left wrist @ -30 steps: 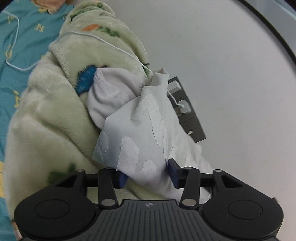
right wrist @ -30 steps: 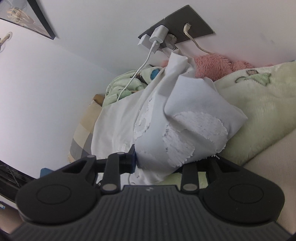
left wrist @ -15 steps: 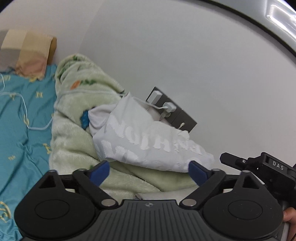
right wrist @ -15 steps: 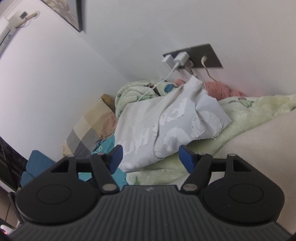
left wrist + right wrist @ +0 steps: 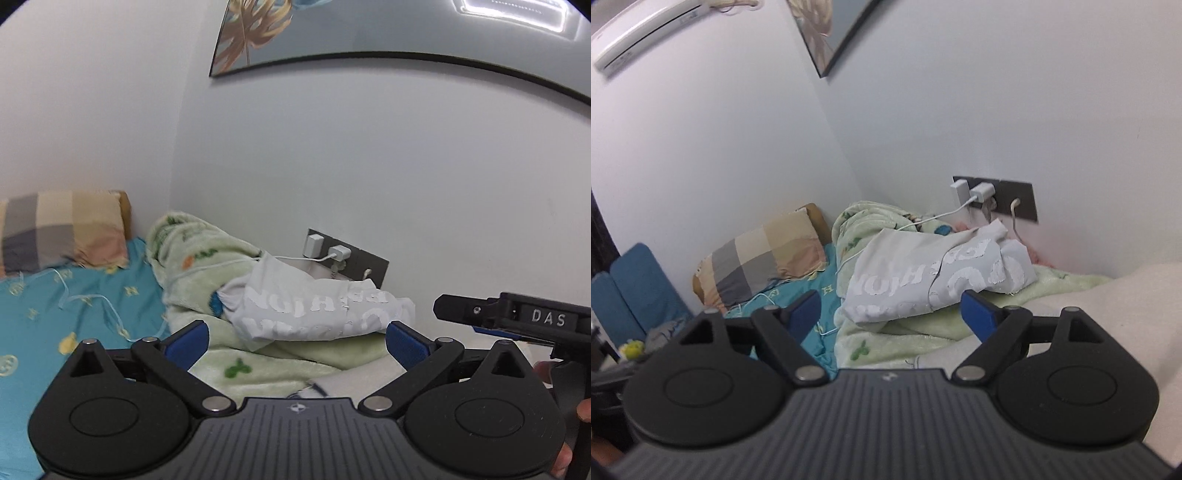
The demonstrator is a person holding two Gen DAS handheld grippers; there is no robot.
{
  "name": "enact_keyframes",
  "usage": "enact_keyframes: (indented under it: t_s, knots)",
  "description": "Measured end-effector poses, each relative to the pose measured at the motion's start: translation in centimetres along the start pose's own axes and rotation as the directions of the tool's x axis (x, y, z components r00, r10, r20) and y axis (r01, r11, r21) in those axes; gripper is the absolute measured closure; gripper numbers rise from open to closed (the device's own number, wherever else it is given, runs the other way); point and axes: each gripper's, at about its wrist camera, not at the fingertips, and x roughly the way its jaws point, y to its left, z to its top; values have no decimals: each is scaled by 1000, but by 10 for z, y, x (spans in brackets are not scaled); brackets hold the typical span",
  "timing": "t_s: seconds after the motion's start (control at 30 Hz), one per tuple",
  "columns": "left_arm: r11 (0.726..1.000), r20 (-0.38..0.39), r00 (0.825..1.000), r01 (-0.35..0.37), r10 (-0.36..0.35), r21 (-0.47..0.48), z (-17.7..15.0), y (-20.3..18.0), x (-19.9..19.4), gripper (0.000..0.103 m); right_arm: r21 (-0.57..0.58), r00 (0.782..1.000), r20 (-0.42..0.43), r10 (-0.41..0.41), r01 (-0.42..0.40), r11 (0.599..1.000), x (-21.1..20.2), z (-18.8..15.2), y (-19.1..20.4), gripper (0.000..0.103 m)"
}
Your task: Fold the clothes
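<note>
Both tools level-ish, tilted slightly down, left tool (image 5: pixel 297 341) and right tool (image 5: pixel 890 312) with jaws just opening wide, nothing between; folded white shirt (image 5: pixel 934 273) lies apart on green blanket (image 5: pixel 886 332) by wall.

light: even, soft indoor | glare: ceiling lamp (image 5: pixel 515 9) — top right | edges: fisheye-bent, slightly blurred

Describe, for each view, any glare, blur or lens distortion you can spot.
Left wrist view: white glare from a ceiling light top right, the picture frame bowed by the fisheye, the checked pillow smeared. Right wrist view: even light, the wall corner curved, the air conditioner slightly soft.
</note>
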Motion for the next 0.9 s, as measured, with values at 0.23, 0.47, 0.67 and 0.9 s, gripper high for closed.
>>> enact_keyframes:
  t_s: [0.23, 0.47, 0.67, 0.9]
  knots:
    - [998, 40, 998, -55, 54, 34, -20, -4, -50, 0, -128, 998, 60, -4, 11, 992, -35, -31, 38, 19]
    - [994, 60, 993, -104, 102, 32, -38, -1, -87, 0, -169, 996, 90, 3, 12, 986, -58, -53, 59, 19]
    - [989, 63, 988, -145, 142, 42, -43, 0, -98, 0, -186, 997, 75, -19, 32, 982, -62, -59, 66, 19]
    - [987, 52, 986, -159, 157, 33, -47, 3, -99, 0, -200, 997, 71, -29, 42, 979, -59, -66, 69, 19]
